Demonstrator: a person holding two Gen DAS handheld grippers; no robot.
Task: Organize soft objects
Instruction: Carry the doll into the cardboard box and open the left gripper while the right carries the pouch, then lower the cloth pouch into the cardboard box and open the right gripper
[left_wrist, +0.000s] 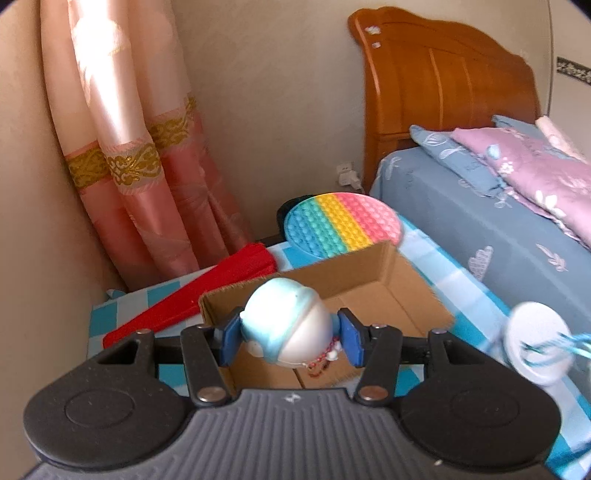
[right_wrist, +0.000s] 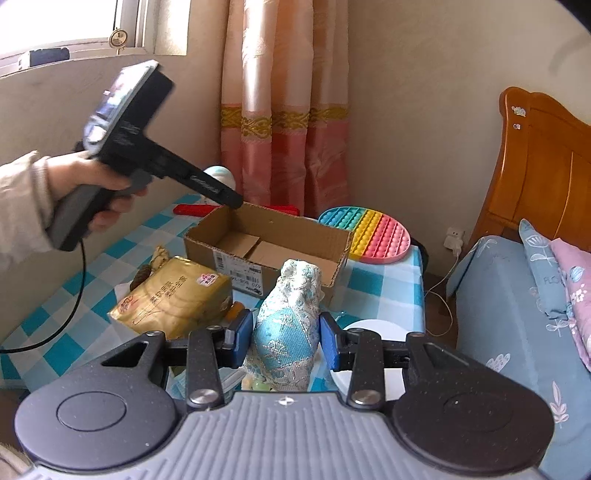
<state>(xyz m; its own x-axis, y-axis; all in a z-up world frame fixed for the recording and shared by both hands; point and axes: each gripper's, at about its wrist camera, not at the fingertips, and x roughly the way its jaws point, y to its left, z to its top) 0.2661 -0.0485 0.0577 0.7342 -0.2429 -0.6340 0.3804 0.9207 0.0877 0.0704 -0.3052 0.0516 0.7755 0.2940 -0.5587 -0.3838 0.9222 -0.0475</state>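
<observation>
The round squishy toy (left_wrist: 286, 321), white with a pale blue cap, sits between the blue pads of the left claw (left_wrist: 290, 338). The claw holds it up in the air, over the near end of the open cardboard box (left_wrist: 373, 291). The box sits in the middle of the checked table (right_wrist: 122, 243), toward the back edge.

The toy is round and smooth, so it could slip out. If it drops too soon, it may hit the box's near wall and bounce onto the table. A string of small beads (left_wrist: 325, 356) hangs from it and could catch on the pad.

The right claw (right_wrist: 286, 339) holds a blue and silver cloth pouch (right_wrist: 290, 325) above the table's front edge. The pouch is floppy and stands tall, so its top could bend and sag out of the grip.

The two claws are near each other. If both go for the box at once, they could bump.

The rainbow bubble mat (right_wrist: 373, 232) lies at the back right corner, just behind the box.
</observation>
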